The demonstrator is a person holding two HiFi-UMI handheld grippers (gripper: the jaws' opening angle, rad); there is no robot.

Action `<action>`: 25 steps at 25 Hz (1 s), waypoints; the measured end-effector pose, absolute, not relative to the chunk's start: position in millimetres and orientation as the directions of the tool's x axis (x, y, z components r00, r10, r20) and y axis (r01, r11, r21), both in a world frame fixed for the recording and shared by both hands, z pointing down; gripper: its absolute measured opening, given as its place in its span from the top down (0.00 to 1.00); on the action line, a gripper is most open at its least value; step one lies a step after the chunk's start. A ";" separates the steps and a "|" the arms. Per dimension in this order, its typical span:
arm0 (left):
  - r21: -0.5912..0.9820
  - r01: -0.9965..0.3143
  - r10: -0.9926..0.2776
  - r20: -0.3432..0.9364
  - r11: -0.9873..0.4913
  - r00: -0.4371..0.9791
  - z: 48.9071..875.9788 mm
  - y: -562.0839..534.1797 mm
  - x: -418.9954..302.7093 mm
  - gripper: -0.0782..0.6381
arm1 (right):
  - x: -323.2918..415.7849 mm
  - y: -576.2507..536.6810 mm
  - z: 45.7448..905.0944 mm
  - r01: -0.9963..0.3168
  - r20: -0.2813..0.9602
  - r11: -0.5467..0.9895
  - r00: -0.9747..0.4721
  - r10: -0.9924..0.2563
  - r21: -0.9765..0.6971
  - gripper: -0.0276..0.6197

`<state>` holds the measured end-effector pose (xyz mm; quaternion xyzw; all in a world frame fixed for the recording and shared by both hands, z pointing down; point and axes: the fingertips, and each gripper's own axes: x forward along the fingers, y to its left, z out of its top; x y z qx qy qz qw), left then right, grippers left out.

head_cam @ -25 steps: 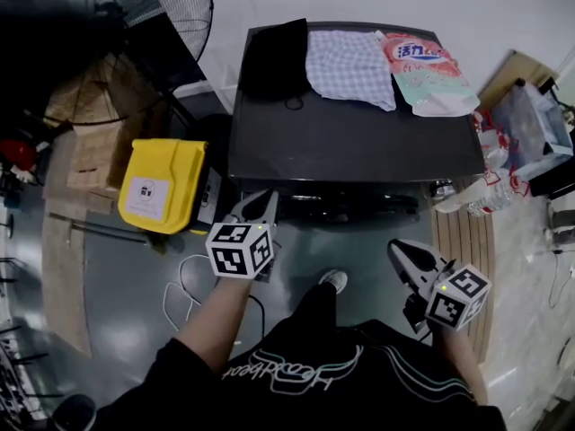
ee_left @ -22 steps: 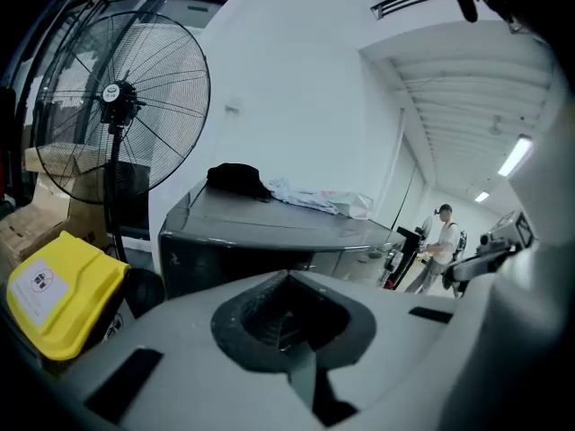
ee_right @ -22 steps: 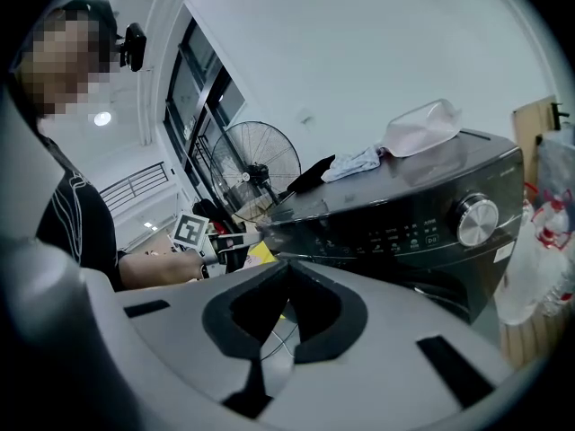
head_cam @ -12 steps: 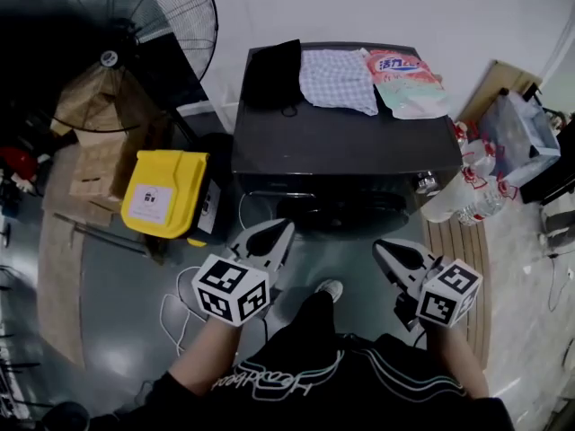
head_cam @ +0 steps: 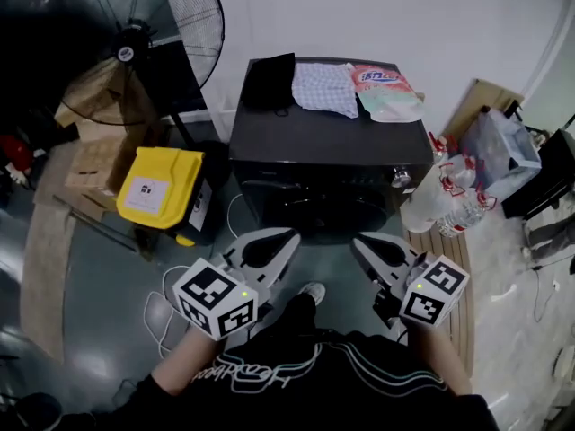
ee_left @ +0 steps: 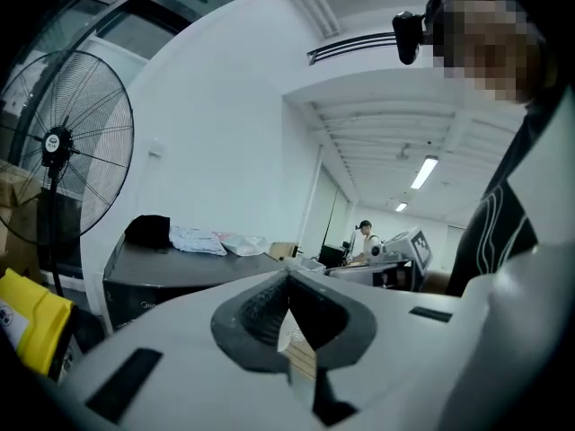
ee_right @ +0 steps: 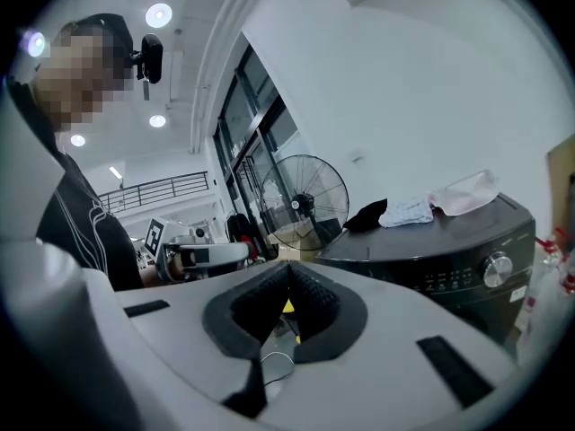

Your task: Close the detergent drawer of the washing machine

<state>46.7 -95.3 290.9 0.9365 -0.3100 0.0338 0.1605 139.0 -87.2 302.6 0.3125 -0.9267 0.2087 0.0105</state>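
Observation:
The dark front-load washing machine (head_cam: 328, 164) stands at the middle of the head view. Its front top strip (head_cam: 269, 183) looks flush; I see no drawer sticking out. The control knob (ee_right: 496, 270) shows in the right gripper view. My left gripper (head_cam: 286, 241) hangs in front of the machine's door, well short of it, with its jaws shut and nothing in them (ee_left: 287, 277). My right gripper (head_cam: 359, 241) is beside it at the same height, also shut and empty (ee_right: 287, 268).
On the machine's top lie a black cloth (head_cam: 269, 81), a checked cloth (head_cam: 323, 88) and a detergent bag (head_cam: 386, 91). A yellow bin (head_cam: 162, 187) and a standing fan (head_cam: 171, 25) are at the left. Water bottles (head_cam: 440, 200) and a wooden pallet (head_cam: 458, 268) are at the right.
The view has backed away from the machine. The left gripper, close to the machine's upper left front a second ago, has drawn back. Both grippers now sit nearer each other.

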 end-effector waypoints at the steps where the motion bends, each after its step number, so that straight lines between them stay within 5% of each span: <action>1: 0.285 -0.584 -0.566 0.152 -0.760 0.810 285.8 -89.3 49.0 0.86 | 139.0 -81.7 297.2 -0.583 0.144 0.722 -0.805 -0.576 -0.373 0.92; 25: 0.294 -0.527 -0.520 0.109 -0.798 0.847 276.2 -29.3 65.2 0.86 | 150.2 -20.6 284.5 -0.609 0.077 0.714 -0.777 -0.625 -0.345 0.92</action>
